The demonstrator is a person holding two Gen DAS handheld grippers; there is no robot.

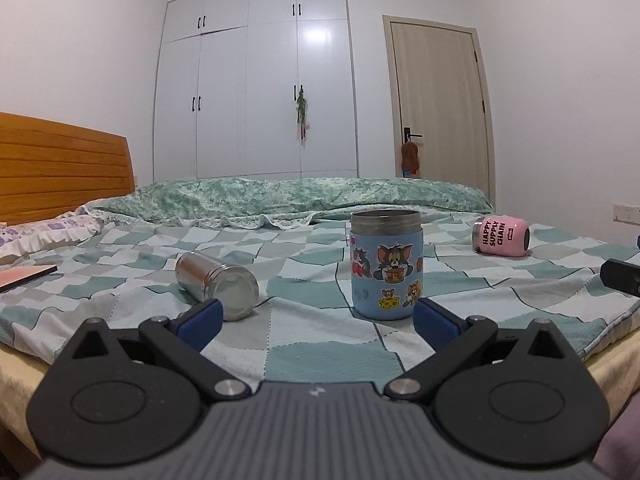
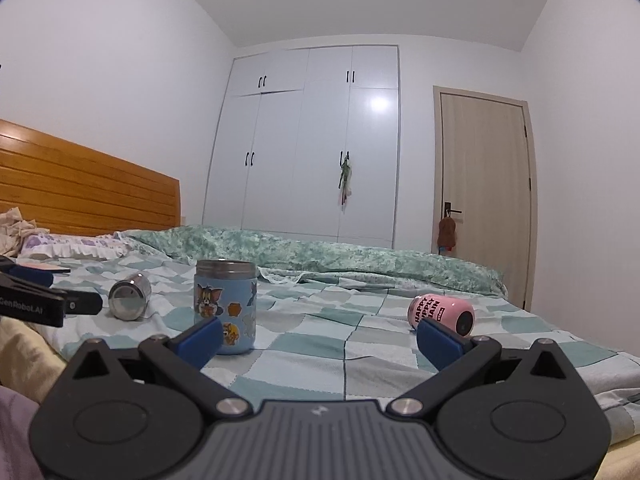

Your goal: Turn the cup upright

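3 cups [image 1: 386, 264]: 1 upright, 2 lying (both claws [image 1: 316, 318] gaping).

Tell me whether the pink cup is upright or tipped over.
Tipped over. The pink cup lies on its side on the bed, its lettering running sideways and one round end facing the right camera.

Open bedspread [image 2: 360, 344] between blue cup [image 2: 225, 307] and pink cup [image 2: 441, 315]

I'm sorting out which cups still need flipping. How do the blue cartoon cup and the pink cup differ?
The blue cartoon cup stands upright with its mouth up; the pink cup lies on its side. The blue one carries cartoon stickers; the pink one carries printed words. Both rest on the checked bedspread and have a metal rim.
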